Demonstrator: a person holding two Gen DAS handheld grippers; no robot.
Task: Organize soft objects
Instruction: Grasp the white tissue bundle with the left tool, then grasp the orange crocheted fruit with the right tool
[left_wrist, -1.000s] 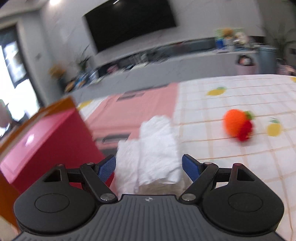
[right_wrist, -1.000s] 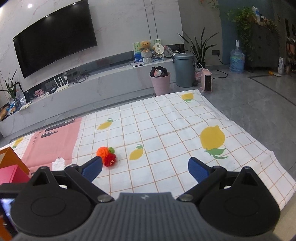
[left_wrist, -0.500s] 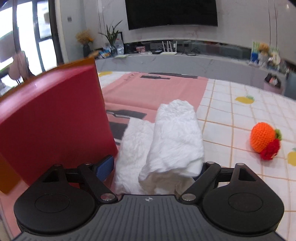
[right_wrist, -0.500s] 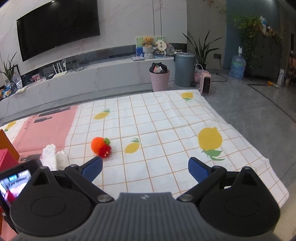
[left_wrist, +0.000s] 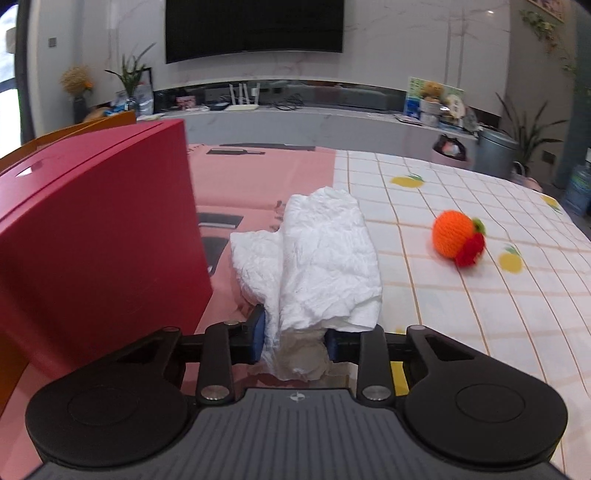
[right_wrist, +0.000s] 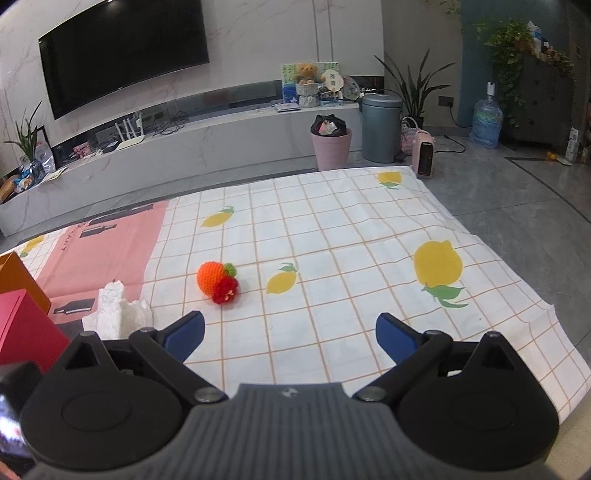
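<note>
A: Nearest, the left claw (left_wrist: 294, 341) is pinching the near end of the white cloth (left_wrist: 317, 258); the rest is draping on the tabletop (left_wrist: 480, 295) beside the red box (left_wrist: 96, 236).

B: Loose folds are risking a snag there. The right claw (right_wrist: 290, 334) is gaping, holding nothing; beyond, the knitted orange toy (right_wrist: 216, 280) is waiting.

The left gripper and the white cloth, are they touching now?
Touching. In the left wrist view, the left gripper has both blue fingertips pressed against the white cloth, which bunches between them.
</note>
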